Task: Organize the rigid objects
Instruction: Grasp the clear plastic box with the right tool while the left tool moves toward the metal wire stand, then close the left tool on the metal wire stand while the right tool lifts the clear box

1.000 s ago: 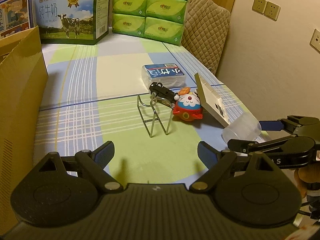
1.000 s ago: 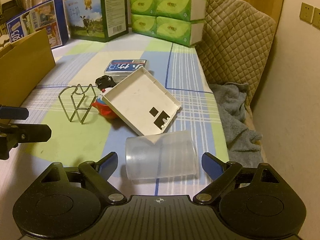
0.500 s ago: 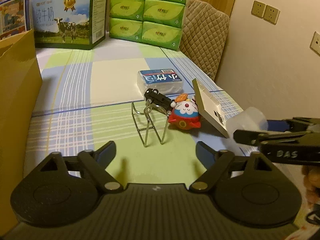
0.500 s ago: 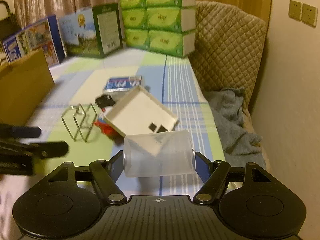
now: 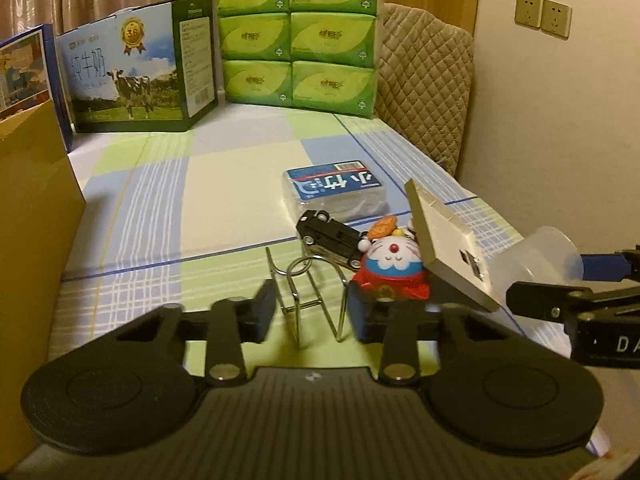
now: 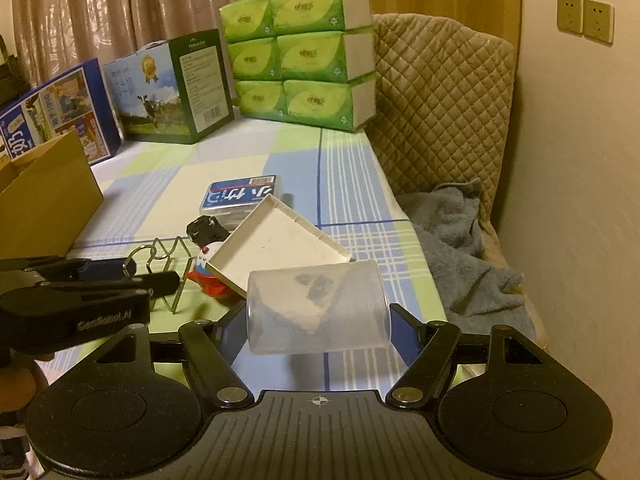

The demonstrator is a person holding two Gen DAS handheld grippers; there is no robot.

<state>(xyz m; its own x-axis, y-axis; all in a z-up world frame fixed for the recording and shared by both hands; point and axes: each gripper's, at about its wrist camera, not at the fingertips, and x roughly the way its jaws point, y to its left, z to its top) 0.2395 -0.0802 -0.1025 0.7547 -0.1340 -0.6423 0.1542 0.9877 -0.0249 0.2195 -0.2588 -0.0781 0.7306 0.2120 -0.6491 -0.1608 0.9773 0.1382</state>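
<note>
Both grippers have changed since the earlier frames. Largest of the moved things, the clear plastic cup (image 6: 318,307) was lying on the checked green and blue cloth (image 5: 160,200); now the right gripper (image 6: 318,330) is grasping it sideways, lifted off the cloth, its jaws having closed on it. The left gripper (image 5: 310,312) has come forward, and its jaws have just been closing around the bent silver wire rack (image 5: 308,298); the pads look clenched on its sides, though blur makes contact uncertain. I judge both are ready to carry to the brown cardboard box (image 5: 36,216) at left.
</note>
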